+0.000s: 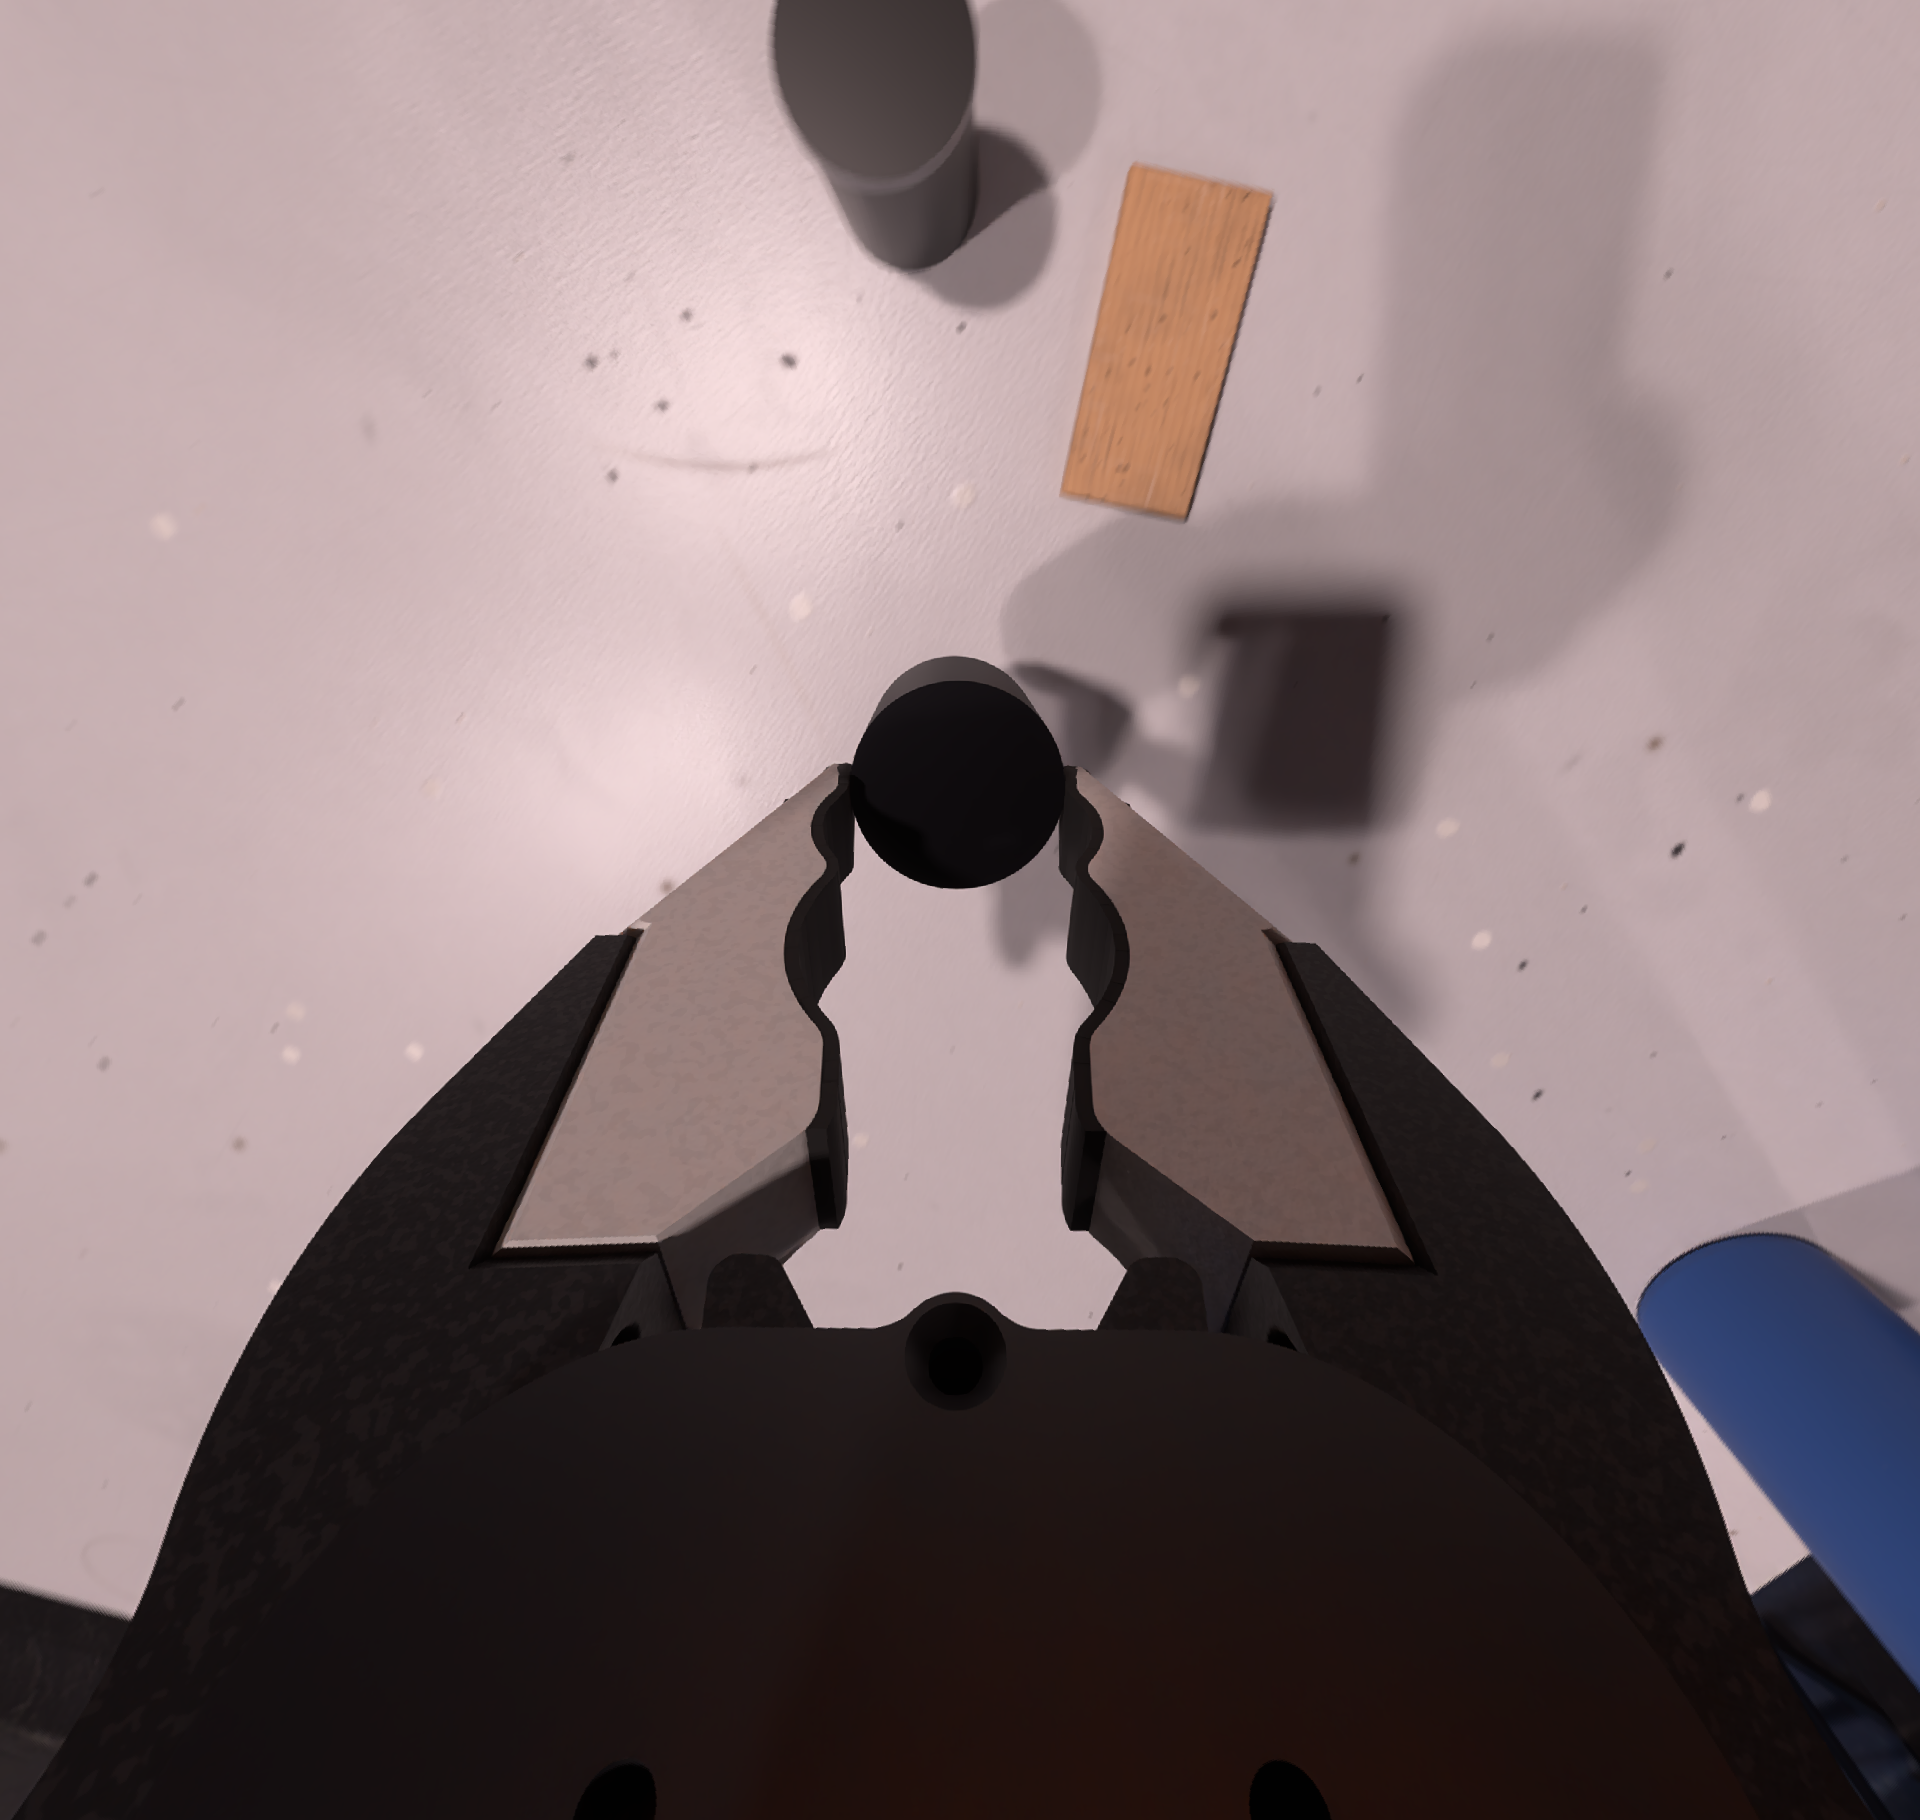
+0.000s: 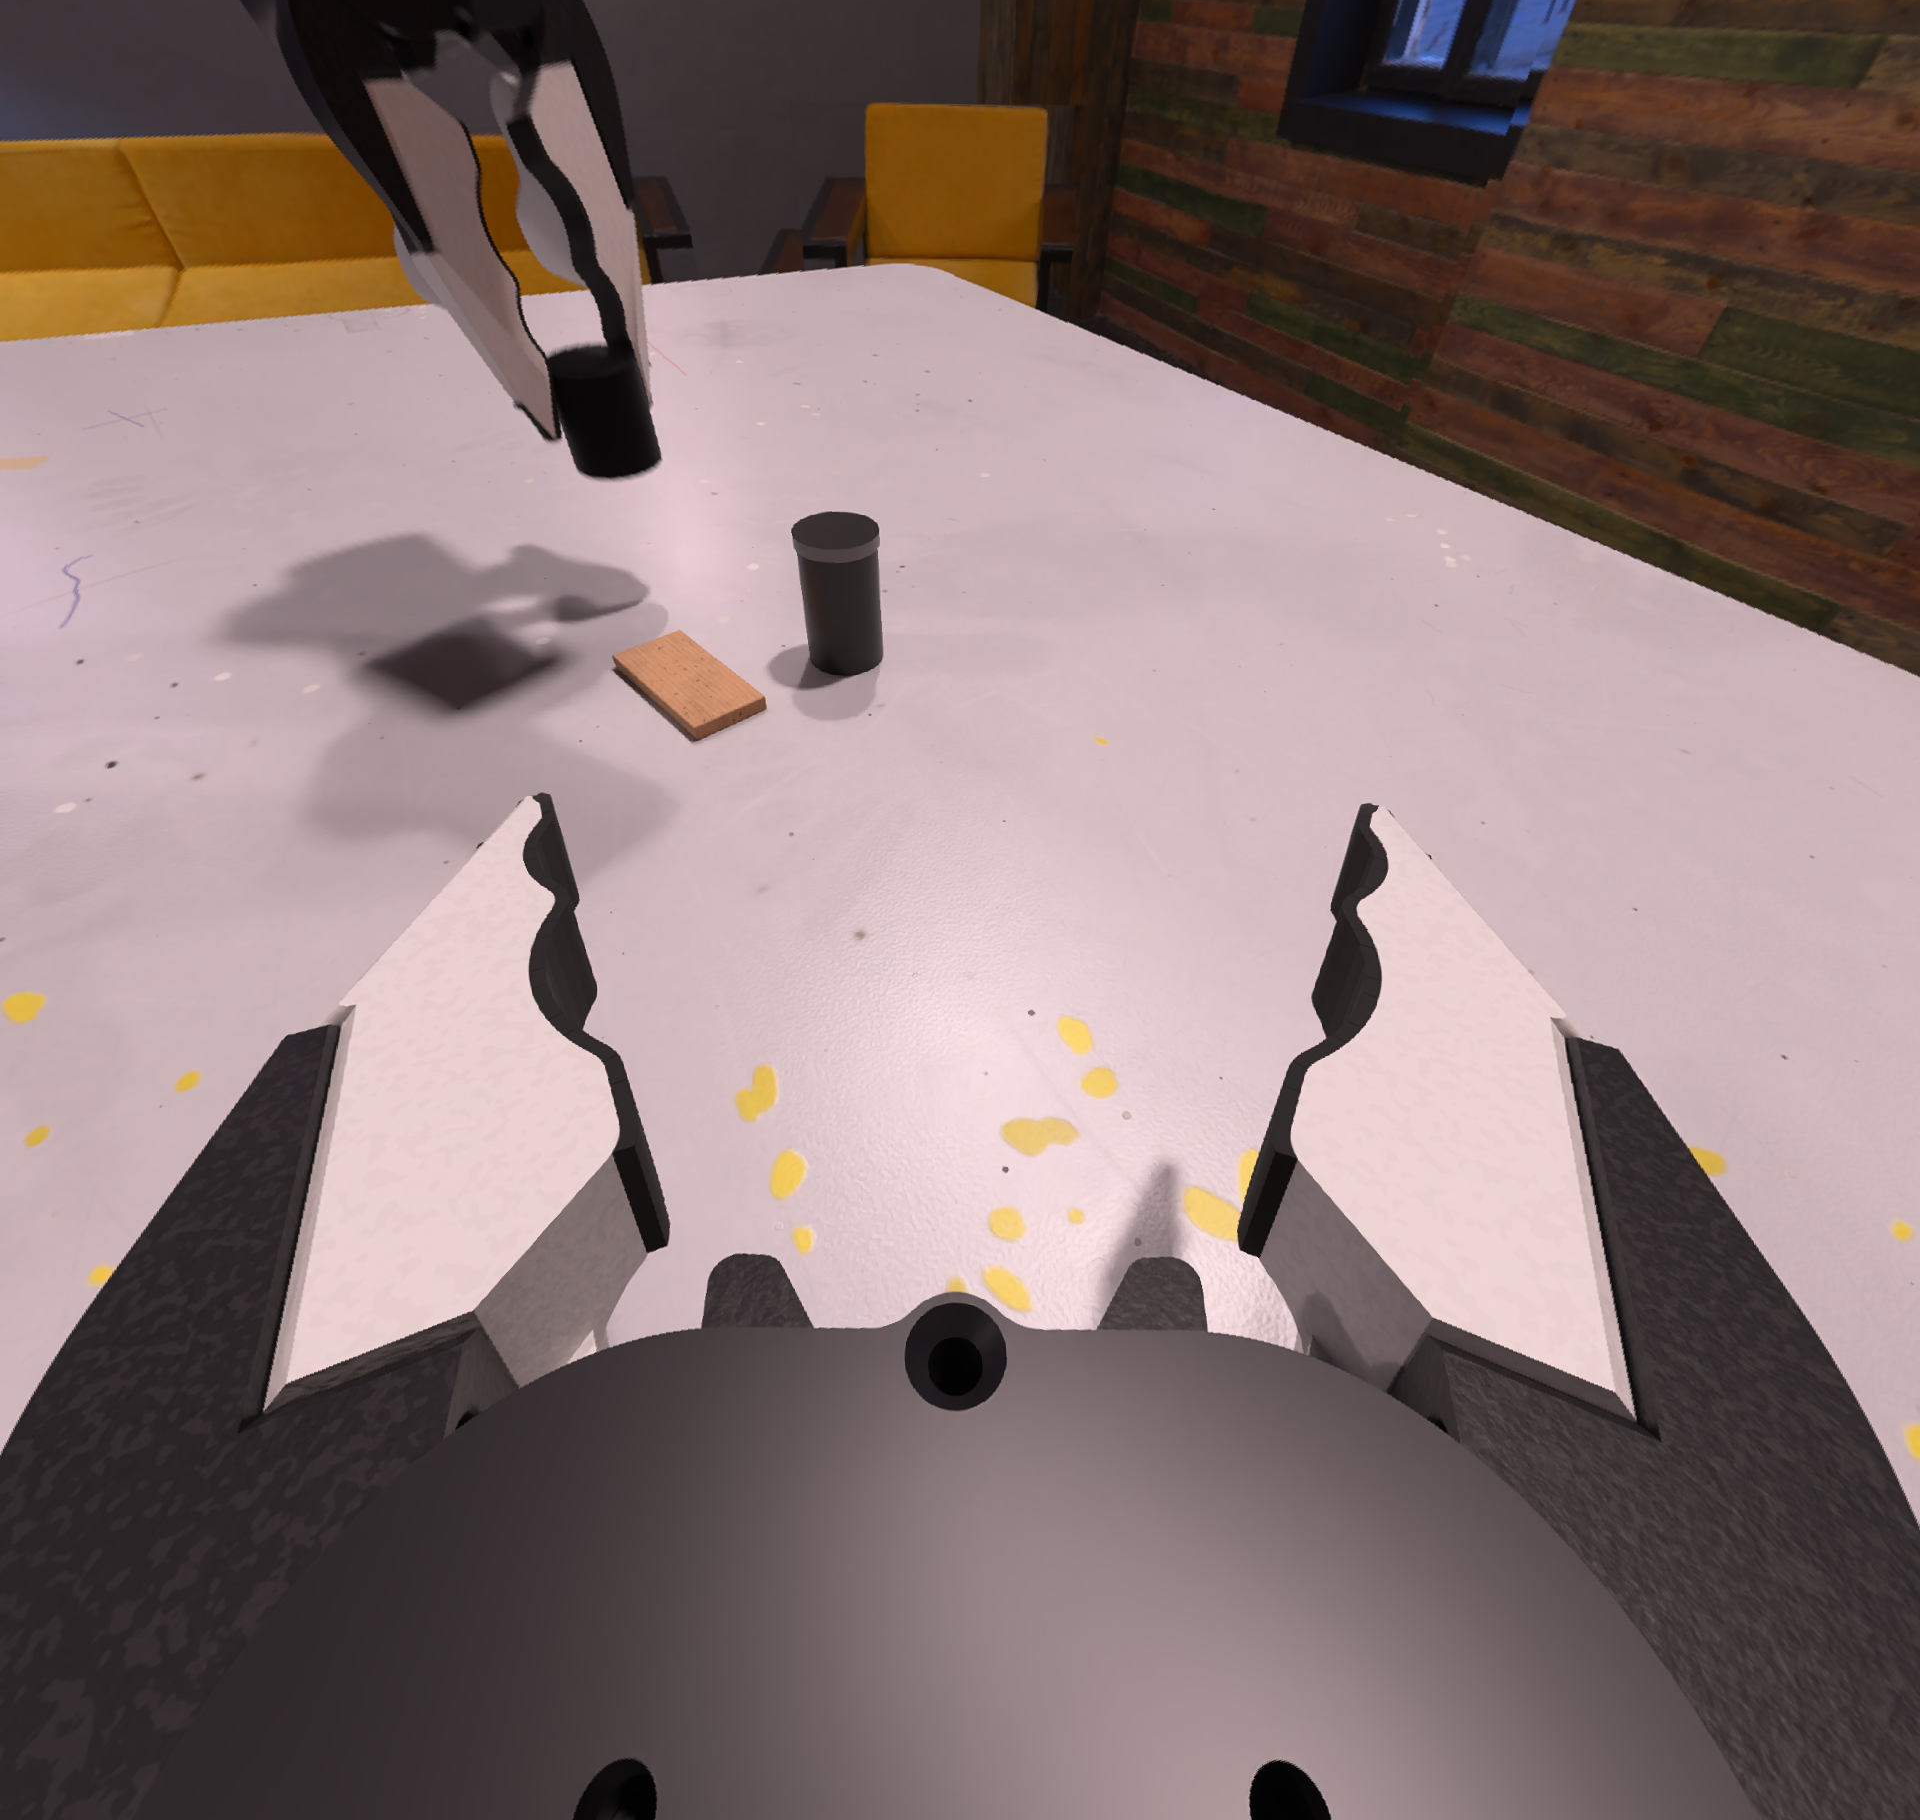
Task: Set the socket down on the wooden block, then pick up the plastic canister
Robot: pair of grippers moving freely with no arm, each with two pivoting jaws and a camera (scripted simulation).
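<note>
The left gripper (image 2: 587,388) hangs above the pale, paint-flecked bench (image 2: 1143,627), its fingers (image 1: 727,939) clenched on the short black cylindrical socket (image 1: 958,796), which is clear of the surface. Below and ahead lies the flat tan wooden block (image 1: 1166,342), bare on top. Just beside it stands the upright dark grey plastic canister (image 1: 883,97) with its lid on; whether the two touch is hard to tell. The right gripper (image 2: 956,825) sits low over the bench, fingers spread wide around nothing.
</note>
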